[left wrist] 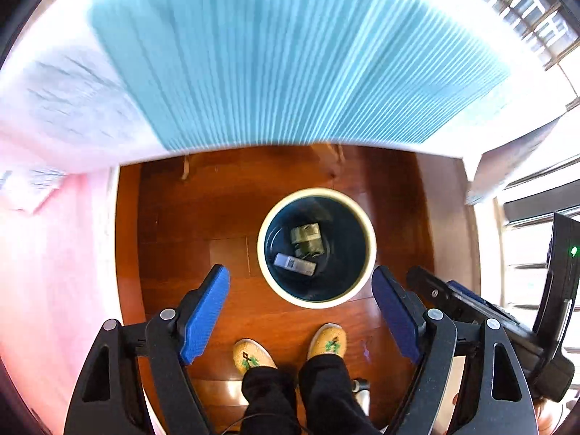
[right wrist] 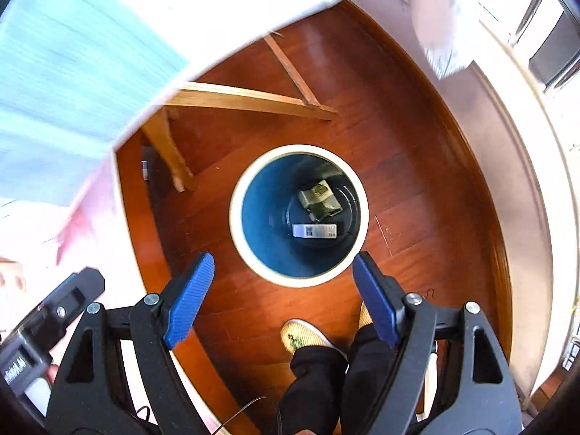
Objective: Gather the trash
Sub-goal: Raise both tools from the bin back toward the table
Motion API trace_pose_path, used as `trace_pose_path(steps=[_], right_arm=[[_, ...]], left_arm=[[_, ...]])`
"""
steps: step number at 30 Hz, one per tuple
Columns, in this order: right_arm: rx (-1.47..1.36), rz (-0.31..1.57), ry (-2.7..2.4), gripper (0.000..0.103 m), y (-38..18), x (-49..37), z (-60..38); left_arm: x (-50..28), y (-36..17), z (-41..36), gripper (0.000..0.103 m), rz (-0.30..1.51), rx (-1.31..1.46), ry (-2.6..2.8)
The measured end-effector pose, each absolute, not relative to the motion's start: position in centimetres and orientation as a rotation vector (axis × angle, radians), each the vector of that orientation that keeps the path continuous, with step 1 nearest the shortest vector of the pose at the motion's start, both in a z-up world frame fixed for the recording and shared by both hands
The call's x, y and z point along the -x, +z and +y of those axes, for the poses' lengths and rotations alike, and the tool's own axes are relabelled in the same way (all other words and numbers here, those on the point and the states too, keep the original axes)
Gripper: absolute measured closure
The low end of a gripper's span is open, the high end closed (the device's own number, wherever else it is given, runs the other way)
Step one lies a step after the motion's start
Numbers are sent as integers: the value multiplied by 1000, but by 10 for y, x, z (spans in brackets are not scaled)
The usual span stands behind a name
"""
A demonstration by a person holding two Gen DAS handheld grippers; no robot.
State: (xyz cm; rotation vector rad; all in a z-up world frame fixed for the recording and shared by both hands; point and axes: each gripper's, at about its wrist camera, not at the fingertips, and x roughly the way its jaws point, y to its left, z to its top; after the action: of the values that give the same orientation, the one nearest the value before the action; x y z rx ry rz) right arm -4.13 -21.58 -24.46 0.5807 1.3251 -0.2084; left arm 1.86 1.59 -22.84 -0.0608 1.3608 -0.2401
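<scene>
A round bin [left wrist: 269, 279] [right wrist: 237, 239] with a cream rim and dark blue inside stands on the wooden floor below both grippers. At its bottom lie a green crumpled wrapper [left wrist: 306, 236] [right wrist: 319, 197] and a white flat packet [left wrist: 294, 264] [right wrist: 314, 231]. My left gripper [left wrist: 301, 277] hangs high above the bin, open, blue pads wide apart, nothing between them. My right gripper [right wrist: 283, 262] is also open and empty, pointing down at the bin. The right gripper's black body [left wrist: 471, 304] shows at the right of the left wrist view; the left gripper's body [right wrist: 54, 319] shows at the lower left of the right wrist view.
A table edge with a blue striped cloth [left wrist: 290, 54] [right wrist: 65, 65] over white covers the top of both views. Wooden table legs [right wrist: 246, 99] stand behind the bin. The person's feet in yellow slippers [left wrist: 253, 357] [right wrist: 308, 335] are just before the bin. A window railing [left wrist: 536, 199] is at right.
</scene>
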Motion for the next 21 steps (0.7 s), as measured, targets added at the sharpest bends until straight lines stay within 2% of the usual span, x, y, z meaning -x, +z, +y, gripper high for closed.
trace_pose_path(steps=[6, 16, 21], right_arm=[[-541, 1239, -168, 26, -144, 49, -196], [-457, 1058, -99, 26, -2, 59, -149], [-411, 962, -84, 26, 51, 59, -133]], left_arm=[[-6, -137, 36, 27, 1312, 112, -286], [13, 11, 64, 27, 1156, 109, -353], [13, 69, 79, 27, 1042, 76, -356]])
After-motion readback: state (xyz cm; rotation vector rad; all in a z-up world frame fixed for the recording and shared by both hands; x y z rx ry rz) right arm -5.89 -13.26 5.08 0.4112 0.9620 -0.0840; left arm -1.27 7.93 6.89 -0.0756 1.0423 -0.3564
